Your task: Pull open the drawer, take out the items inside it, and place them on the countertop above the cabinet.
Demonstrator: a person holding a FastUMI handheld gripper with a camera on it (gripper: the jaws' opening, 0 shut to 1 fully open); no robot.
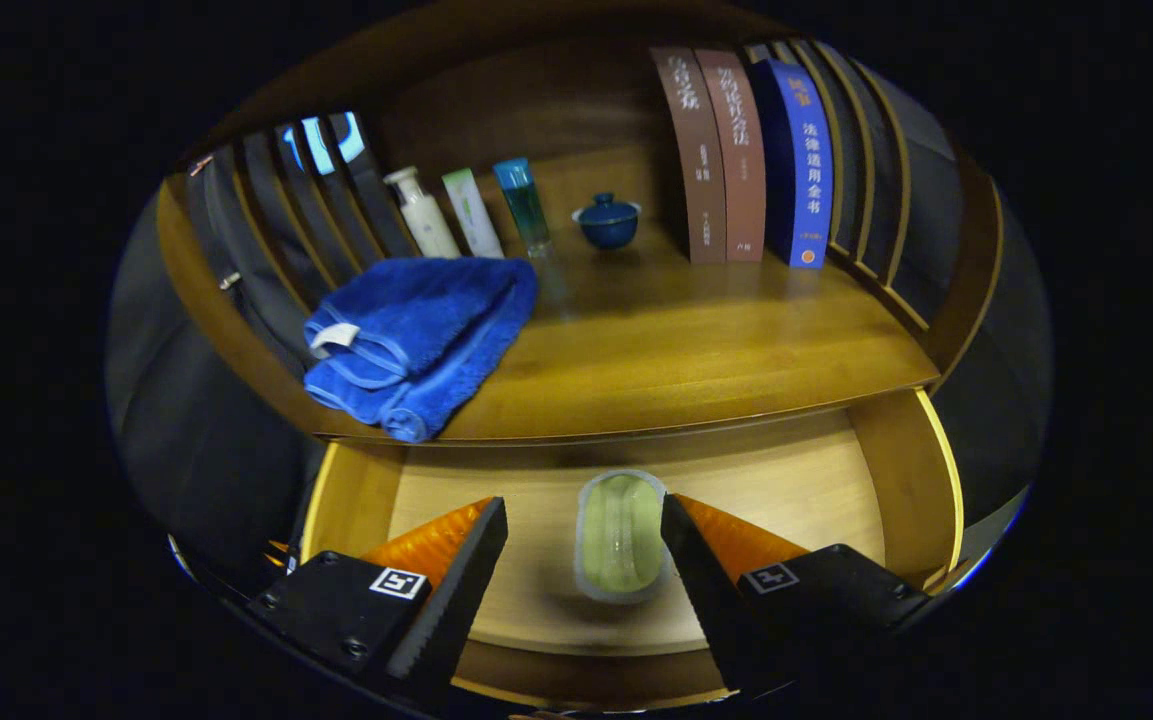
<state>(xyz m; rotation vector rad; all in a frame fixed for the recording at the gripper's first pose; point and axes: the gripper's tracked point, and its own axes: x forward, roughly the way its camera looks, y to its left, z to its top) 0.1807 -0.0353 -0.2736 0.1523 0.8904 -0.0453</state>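
The wooden drawer stands pulled open below the countertop. On its floor lies a small oval green container with a clear lid. My gripper is open above the drawer, and the container sits between its fingertips, close to the right fingertip and well apart from the left one. I cannot tell whether the right finger touches it. On the countertop's left part lies a folded blue towel.
At the back of the countertop stand three bottles, a small blue lidded bowl and three upright books. Slatted wooden sides close the countertop left and right. The drawer's side walls flank the container.
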